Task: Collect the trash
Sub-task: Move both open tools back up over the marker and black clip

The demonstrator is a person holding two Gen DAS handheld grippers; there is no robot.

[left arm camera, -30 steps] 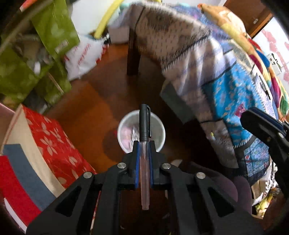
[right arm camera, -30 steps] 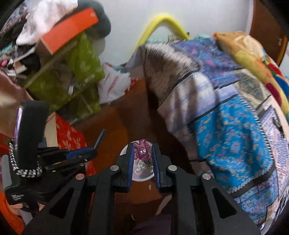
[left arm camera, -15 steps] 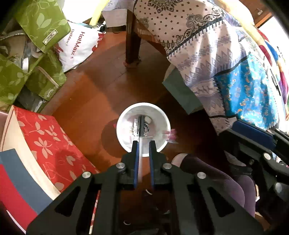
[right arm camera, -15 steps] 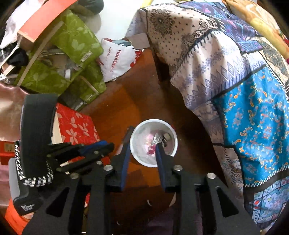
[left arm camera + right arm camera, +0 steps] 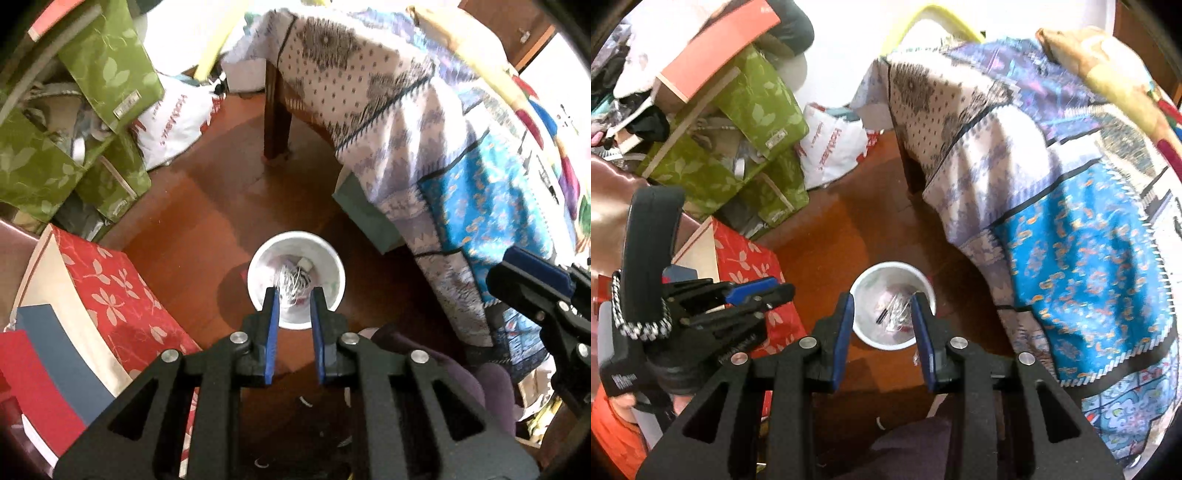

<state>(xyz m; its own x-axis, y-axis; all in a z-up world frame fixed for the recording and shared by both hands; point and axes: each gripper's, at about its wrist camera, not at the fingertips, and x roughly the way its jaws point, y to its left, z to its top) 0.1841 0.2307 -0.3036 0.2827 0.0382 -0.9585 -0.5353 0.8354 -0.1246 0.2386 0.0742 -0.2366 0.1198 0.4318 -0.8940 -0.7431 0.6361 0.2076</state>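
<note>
Two claws hung over the white cup that stood on the brown wooden floor, low in the middle of both wrist views. The left claw was opening, its blue pads a narrow way apart with nothing between them, only the cup's mouth showing in the gap. The right claw stood somewhat wider, also empty, framing the cup from above.

Inside the cup lay the collected trash: crinkled clear wrapping, a pinkish scrap and, in the right wrist view, a thin dark stick, possibly a pen. The cup looked light and thin-walled, likely to tip or buckle under a hard squeeze, so a gentle hold across its rim seemed the best place to take it. The wrappers would be soft, slippery and nearly weightless.

A white plastic bag in the upper left of the frame carried red lettering that seemed to read "HotMax". Small labels on the green leaf-print boxes were too small to read.
</note>
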